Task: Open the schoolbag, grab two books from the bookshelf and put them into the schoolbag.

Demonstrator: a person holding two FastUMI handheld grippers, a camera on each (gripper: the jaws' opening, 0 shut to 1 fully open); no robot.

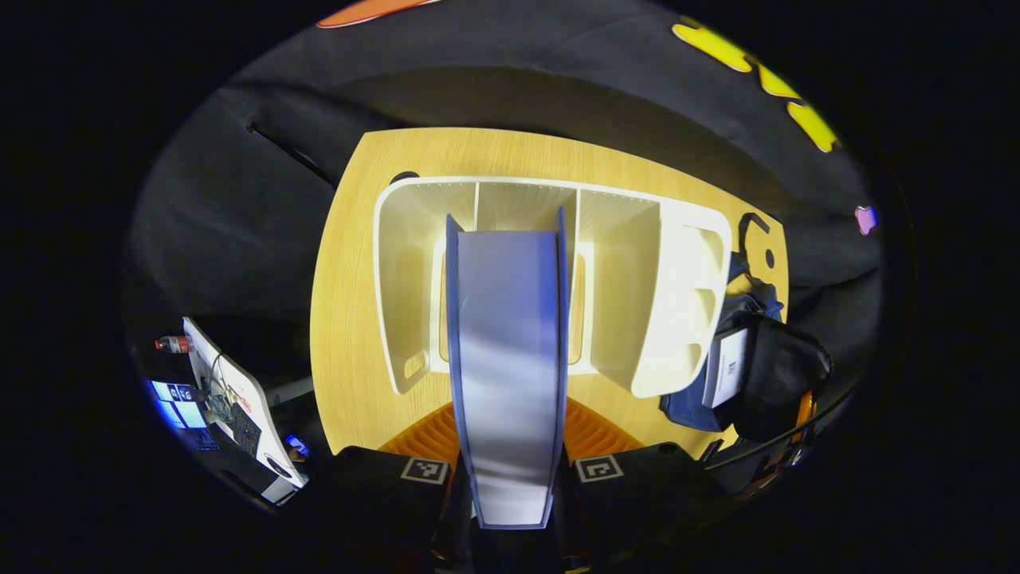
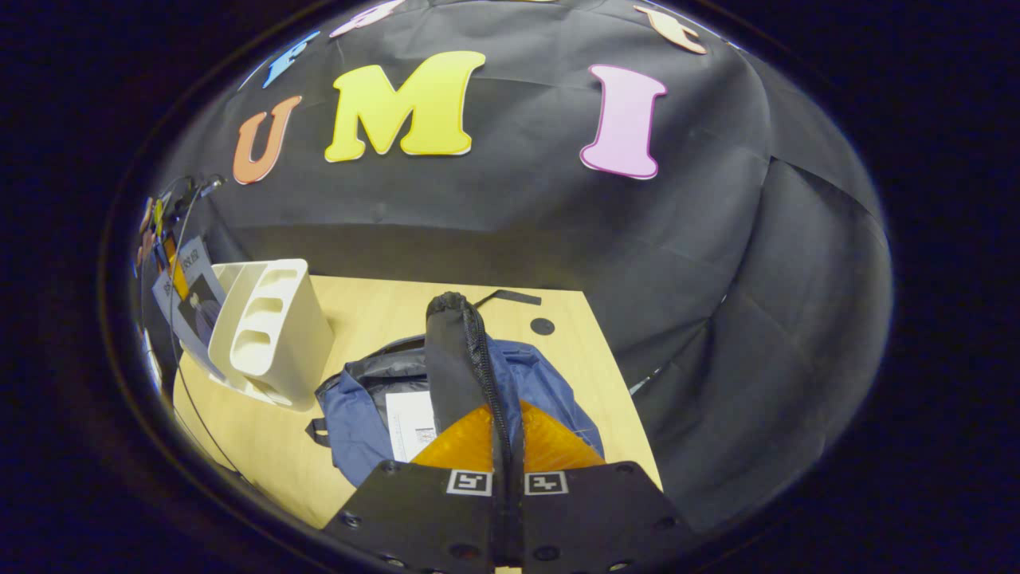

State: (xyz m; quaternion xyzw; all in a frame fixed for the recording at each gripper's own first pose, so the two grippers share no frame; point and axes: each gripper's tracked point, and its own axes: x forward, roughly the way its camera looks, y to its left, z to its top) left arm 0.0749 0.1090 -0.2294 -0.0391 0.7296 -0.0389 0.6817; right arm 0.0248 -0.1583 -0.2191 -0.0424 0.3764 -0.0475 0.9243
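Observation:
In the left gripper view my left gripper (image 1: 510,458) is shut on a blue-covered book (image 1: 508,351), held spine-up above the white bookshelf (image 1: 382,263). The blue schoolbag (image 1: 765,375) lies right of the shelf with a white book (image 1: 729,367) inside. In the right gripper view my right gripper (image 2: 506,446) is shut on the bag's black zippered flap (image 2: 454,359) and holds it up. The schoolbag (image 2: 550,383) gapes open, showing the white book (image 2: 410,422). The bookshelf (image 2: 271,327) stands to the left, with the held book (image 2: 191,303) beyond it.
The wooden table (image 1: 343,319) ends close to the shelf on the left. Below that edge are a white board with electronics (image 1: 231,399) and a small bottle (image 1: 171,344). Behind the bag lie a black strap (image 2: 510,296) and a round hole (image 2: 543,326).

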